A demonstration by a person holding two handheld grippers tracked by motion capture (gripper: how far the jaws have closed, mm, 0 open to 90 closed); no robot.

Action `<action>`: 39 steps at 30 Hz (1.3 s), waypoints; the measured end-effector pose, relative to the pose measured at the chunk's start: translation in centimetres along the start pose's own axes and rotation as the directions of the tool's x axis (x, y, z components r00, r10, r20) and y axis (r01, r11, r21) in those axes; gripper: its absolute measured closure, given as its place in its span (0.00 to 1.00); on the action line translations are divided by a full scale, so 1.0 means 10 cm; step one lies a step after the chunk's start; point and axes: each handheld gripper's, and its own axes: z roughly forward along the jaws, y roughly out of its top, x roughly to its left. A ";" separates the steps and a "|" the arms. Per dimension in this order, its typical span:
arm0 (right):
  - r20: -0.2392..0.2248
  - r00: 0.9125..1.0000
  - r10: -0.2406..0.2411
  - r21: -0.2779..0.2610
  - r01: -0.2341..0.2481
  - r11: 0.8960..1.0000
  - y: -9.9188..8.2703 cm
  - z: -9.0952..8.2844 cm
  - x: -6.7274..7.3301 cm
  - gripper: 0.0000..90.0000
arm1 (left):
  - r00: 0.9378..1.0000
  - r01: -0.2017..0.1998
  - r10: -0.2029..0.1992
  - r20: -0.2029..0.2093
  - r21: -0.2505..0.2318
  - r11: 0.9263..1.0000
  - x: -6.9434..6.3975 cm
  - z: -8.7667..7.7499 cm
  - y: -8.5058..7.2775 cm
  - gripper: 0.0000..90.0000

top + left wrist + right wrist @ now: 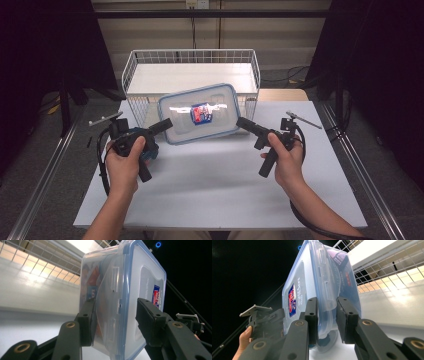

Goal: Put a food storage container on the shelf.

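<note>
Left gripper point(167, 123): we clamp the left short end of the box, one jaw under the base and one over the lid, as the left gripper view shows.
Box point(200, 114): a clear lidded container with a blue-rimmed lid and a red-and-blue label, held off the white table point(210, 185) between our two hands, its long axis running left to right and its right end tilted a little higher.
Right gripper point(241, 122): we pinch the right short end at its latch flap (the right gripper view shows both pads pressed on it).
Heading: the wire basket point(252, 62) stands just behind the box, open at the top, so we judge the coming move to be forward and over its near rim.
Room: the basket floor looks bare and wider than the box; the near rim is the edge to clear.
Nearer hand: neither, both sit level at the ends.
</note>
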 end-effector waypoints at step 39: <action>-0.016 0.999 0.046 -0.091 -0.047 0.995 0.37 0.45 -0.03 0.79 | 1.000 0.006 -0.004 0.013 -0.126 0.992 0.06 0.32 0.69 0.59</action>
